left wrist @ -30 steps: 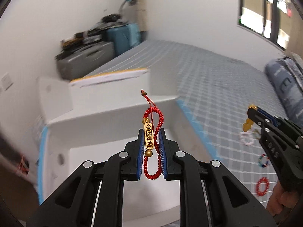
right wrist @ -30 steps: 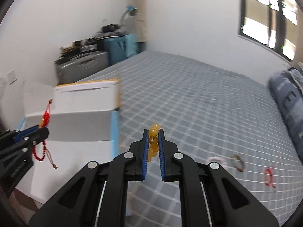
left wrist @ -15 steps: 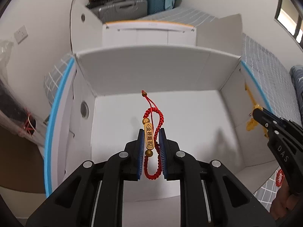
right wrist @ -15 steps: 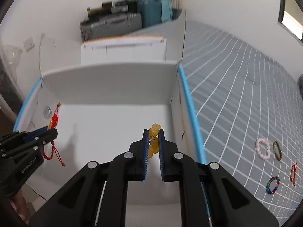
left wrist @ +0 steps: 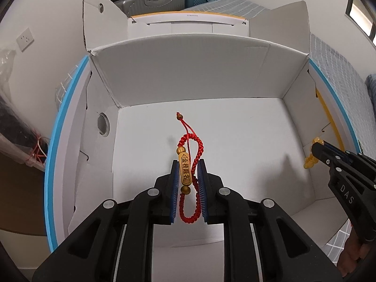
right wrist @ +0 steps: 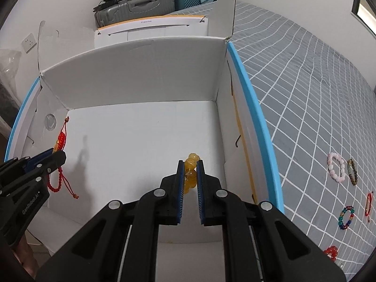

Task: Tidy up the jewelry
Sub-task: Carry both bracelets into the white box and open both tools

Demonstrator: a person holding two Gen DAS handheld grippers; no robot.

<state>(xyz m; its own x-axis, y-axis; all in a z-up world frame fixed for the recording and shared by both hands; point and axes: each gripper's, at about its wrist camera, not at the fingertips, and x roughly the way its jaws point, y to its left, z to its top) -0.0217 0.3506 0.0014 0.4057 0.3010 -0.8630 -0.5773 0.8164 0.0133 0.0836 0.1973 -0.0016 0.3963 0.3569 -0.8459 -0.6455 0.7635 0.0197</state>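
My left gripper (left wrist: 187, 164) is shut on a red braided bracelet with a gold charm (left wrist: 185, 172) and holds it over the floor of an open white cardboard box (left wrist: 188, 70). My right gripper (right wrist: 190, 164) is shut on a yellow bead bracelet (right wrist: 191, 172) and holds it inside the same box (right wrist: 141, 70), near its right wall. The right gripper shows at the right of the left wrist view (left wrist: 316, 149), and the left gripper at the left of the right wrist view (right wrist: 60, 156). The box floor looks bare.
The box has blue-edged side flaps and stands on a bed with a grey checked cover (right wrist: 305, 82). Several bracelets lie on the cover at right: pink (right wrist: 336, 170), brown (right wrist: 352, 171), multicoloured (right wrist: 346, 217), red (right wrist: 369, 205). Suitcases (right wrist: 136, 7) stand behind.
Both grippers have moved from above the bed to over and down into the white box, each still holding its bracelet. The box interior now fills both views.
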